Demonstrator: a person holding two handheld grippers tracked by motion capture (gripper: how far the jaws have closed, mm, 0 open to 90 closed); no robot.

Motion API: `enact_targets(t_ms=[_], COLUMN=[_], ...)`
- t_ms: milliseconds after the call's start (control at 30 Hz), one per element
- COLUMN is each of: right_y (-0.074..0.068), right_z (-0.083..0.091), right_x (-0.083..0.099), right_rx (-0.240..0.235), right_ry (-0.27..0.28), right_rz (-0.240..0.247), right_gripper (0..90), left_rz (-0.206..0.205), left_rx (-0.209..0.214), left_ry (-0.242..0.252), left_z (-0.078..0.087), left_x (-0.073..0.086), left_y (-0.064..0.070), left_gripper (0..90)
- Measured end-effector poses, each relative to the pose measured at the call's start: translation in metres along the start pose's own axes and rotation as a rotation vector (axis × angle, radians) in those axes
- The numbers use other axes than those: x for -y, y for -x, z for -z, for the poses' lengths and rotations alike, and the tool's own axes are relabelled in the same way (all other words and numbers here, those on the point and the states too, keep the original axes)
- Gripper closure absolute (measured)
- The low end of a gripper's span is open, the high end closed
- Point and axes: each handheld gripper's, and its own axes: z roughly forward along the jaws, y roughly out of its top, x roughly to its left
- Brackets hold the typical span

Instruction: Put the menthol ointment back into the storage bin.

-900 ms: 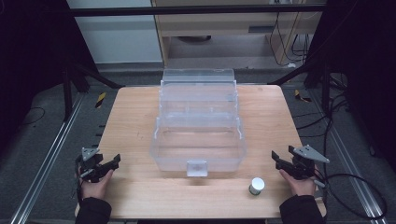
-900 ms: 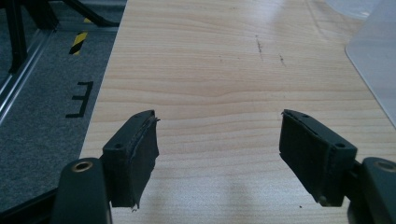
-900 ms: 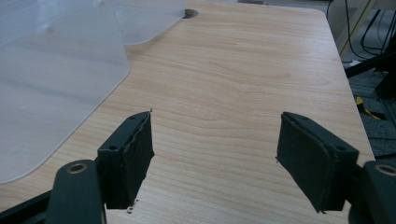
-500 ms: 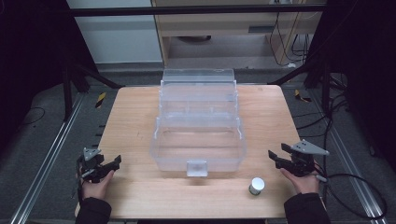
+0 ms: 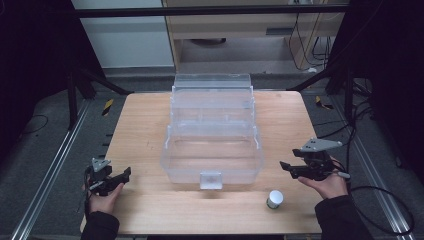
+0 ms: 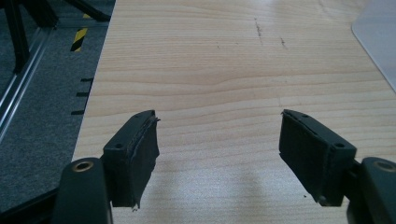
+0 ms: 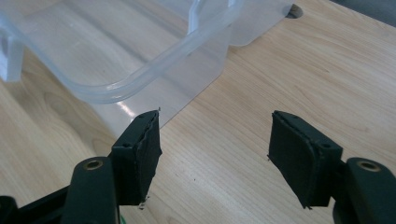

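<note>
your left gripper (image 6: 217,140) has its jaws spread wide with nothing between them, just bare wood of the table (image 6: 224,60) beneath. your right gripper (image 7: 215,140) is parted just as wide and holds nothing; its left pad (image 7: 142,144) sits near the rounded corner of the clear plastic bin (image 7: 140,56). from above, your left gripper (image 5: 122,176) rests near the table's front left corner, well apart from the bin (image 5: 212,145), and your right gripper (image 5: 287,167) hangs just beside the bin's right wall. a small white-capped jar (image 5: 274,199) stands upright on the table near your right hand (image 5: 327,185).
</note>
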Motion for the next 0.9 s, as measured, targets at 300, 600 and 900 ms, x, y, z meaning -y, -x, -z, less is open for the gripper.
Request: enact_targets(t_ms=[300,600,900], right_y=[-0.011,-0.024,-0.040], right_z=[0.005,0.010,0.008], right_x=[-0.019,-0.029,-0.032], right_rx=[-0.065,-0.150,-0.218], right_ry=[-0.106,-0.197,-0.288], right_rz=[0.152,0.242,0.347], right_gripper=[32.4,31.1,33.2], left_rz=[-0.012,-0.020,-0.028], left_rx=[-0.001,-0.003,0.000], left_ry=[-0.009,-0.013,-0.019], left_z=[-0.001,-0.001,-0.002], left_x=[0.000,0.000,0.000], left_y=[0.001,0.001,0.003], left_gripper=[27.6,27.5,27.4])
